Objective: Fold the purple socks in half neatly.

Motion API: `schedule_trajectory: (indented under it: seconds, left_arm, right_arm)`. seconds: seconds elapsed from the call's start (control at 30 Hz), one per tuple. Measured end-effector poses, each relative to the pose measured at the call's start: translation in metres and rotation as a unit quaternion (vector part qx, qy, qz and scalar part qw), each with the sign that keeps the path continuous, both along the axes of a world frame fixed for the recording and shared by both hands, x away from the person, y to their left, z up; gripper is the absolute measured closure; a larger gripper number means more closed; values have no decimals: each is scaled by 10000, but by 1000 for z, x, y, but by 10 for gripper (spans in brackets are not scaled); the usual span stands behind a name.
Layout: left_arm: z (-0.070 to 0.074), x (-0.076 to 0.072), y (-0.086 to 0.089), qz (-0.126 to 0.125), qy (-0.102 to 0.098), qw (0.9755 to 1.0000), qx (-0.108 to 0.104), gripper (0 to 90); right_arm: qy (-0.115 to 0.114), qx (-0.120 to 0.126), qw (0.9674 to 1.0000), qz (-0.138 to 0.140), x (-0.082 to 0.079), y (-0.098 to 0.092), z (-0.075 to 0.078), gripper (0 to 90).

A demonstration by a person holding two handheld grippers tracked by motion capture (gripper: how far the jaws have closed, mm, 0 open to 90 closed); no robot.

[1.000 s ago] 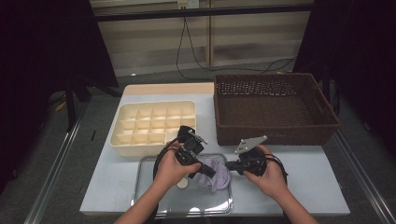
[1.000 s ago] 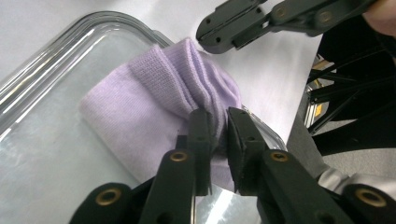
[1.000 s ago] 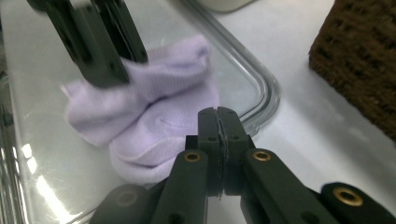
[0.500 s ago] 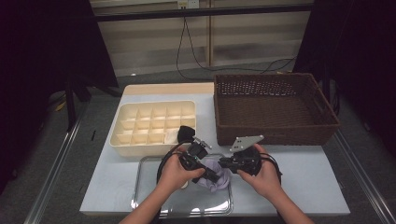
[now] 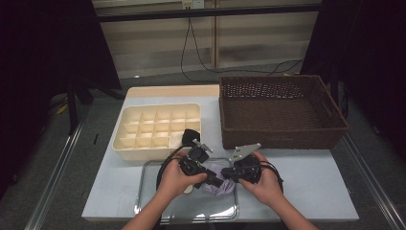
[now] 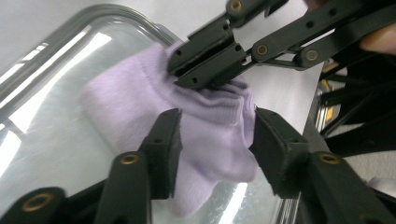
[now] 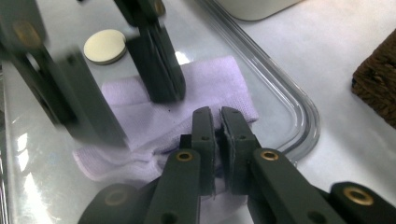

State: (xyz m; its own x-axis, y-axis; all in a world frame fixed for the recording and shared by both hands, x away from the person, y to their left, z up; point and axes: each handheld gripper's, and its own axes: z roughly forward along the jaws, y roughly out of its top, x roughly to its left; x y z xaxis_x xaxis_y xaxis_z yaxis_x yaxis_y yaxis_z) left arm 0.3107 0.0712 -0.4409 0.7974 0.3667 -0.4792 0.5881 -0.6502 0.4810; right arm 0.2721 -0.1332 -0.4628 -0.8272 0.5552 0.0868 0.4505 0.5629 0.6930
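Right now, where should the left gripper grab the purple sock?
Grip the sock at the free folded end across from the right gripper, which pinches one edge. The left gripper, jaws just opening, straddles the bunched cloth; come from above, since it lies flat in the tray.

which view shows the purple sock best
The left gripper view: the purple sock lies large on the clear tray, the right gripper pinching its edge. The right gripper view shows it partly behind both pairs of jaws. In the high view it is a small patch between the hands.
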Motion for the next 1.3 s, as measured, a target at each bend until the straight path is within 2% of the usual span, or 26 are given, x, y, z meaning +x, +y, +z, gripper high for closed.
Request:
schedule_trajectory:
  seconds: [0.17, 0.33, 0.43, 0.53, 0.57, 0.6, 0.7, 0.77, 0.9, 1.0, 1.13, 1.17, 1.3]
  left_arm:
    - [3, 3, 16, 322, -121, 9993, 110, 461]
    - [-3, 6, 27, 555, -49, 9982, 201, 456]
    - [-8, 7, 28, 635, -33, 9976, 265, 460]
    - [-15, 7, 25, 637, 73, 9976, 279, 486]
    - [-17, 7, 24, 570, 120, 9978, 325, 491]
    - [-18, 8, 23, 555, 113, 9980, 273, 512]
    - [-19, 7, 22, 600, 156, 9976, 300, 589]
    - [-20, 7, 22, 562, 271, 9974, 348, 703]
    - [-20, 6, 21, 605, 404, 9968, 326, 823]
    - [-16, 7, 23, 569, 457, 9967, 347, 840]
    - [-9, 9, 26, 623, 487, 9966, 216, 842]
    - [-7, 8, 27, 746, 472, 9960, 161, 841]
    - [-2, 11, 31, 709, 513, 9959, 223, 840]
  right_arm:
    - [12, -13, 10000, -1, 0, 0, -2, 863]
    - [-2, -19, 10000, 7, 0, 0, -2, 864]
    - [3, 29, 10000, 12, -1, 0, -2, 863]
    - [-26, -3, 10000, 11, -1, -1, -3, 863]
    - [-8, 13, 10000, -1, -1, -1, -3, 863]
    - [-5, 37, 10000, 29, -1, -1, -3, 862]
    - [16, 43, 10000, 13, -2, -2, -3, 859]
    - [-13, 51, 10000, 24, -2, -2, -3, 857]
    - [-17, 21, 10000, -13, -3, -1, -2, 839]
    - [-29, 31, 10000, -18, -3, -1, 0, 817]
    - [-92, 90, 9999, -18, -4, -1, 6, 795]
    - [-107, 105, 9999, -31, -5, -1, 8, 796]
    - [-117, 118, 9998, 89, -6, 0, 13, 786]
